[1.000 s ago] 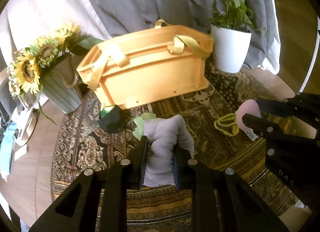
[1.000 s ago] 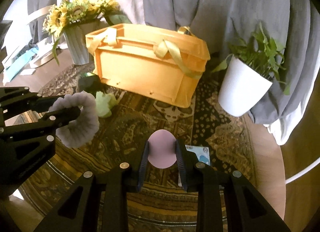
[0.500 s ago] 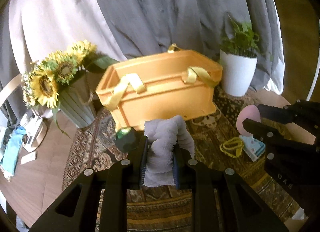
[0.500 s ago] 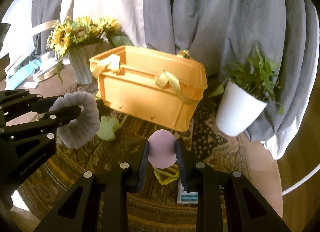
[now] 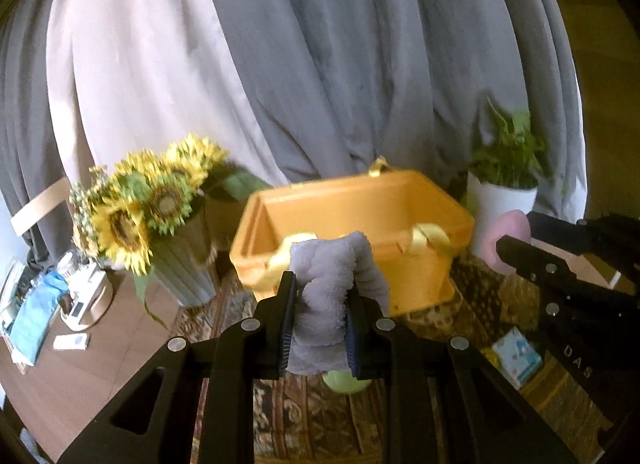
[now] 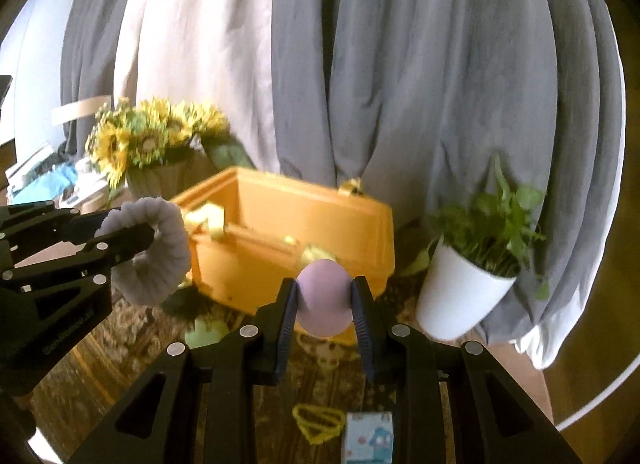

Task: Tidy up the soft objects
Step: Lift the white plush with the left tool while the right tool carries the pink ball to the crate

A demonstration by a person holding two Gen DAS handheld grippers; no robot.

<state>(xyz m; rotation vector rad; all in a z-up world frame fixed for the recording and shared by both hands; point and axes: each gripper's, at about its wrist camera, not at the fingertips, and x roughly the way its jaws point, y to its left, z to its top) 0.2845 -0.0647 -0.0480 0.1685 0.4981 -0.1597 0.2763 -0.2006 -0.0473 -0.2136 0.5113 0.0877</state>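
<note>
The orange crate (image 5: 400, 276) stands open on the patterned rug (image 5: 304, 416), with pale yellow ribbon handles (image 5: 430, 238) draped over its near rim. The part of its inside that shows looks bare in the left wrist view; its floor is hidden by the near wall.

In front of the crate, the left gripper (image 5: 318, 324) has its 2 fingers clamped on a grey fuzzy scrunchie (image 5: 328, 296), which bulges up above the fingertips and hangs level with the crate's near rim. From the right wrist view the same scrunchie (image 6: 154, 252) shows as a thick ring held to the left of the crate, off the rug.

The right gripper (image 6: 324, 312) has its 2 fingers closed on a pink egg-shaped sponge (image 6: 323, 298), squeezed from both sides and held in front of the crate's near right corner. In the left wrist view that sponge (image 5: 510, 236) sits to the right of the crate, in front of the white pot.

On the rug in front of the crate lie a light green soft item (image 6: 206, 334), a yellow looped band (image 6: 318, 422) and a small blue-and-white packet (image 6: 368, 442). A ribbed grey-green vase of sunflowers (image 5: 140, 208) stands left of the crate, and a white pot holding a green plant (image 6: 464, 292) stands to its right. Grey and pale curtains (image 5: 320, 64) hang behind the crate.
</note>
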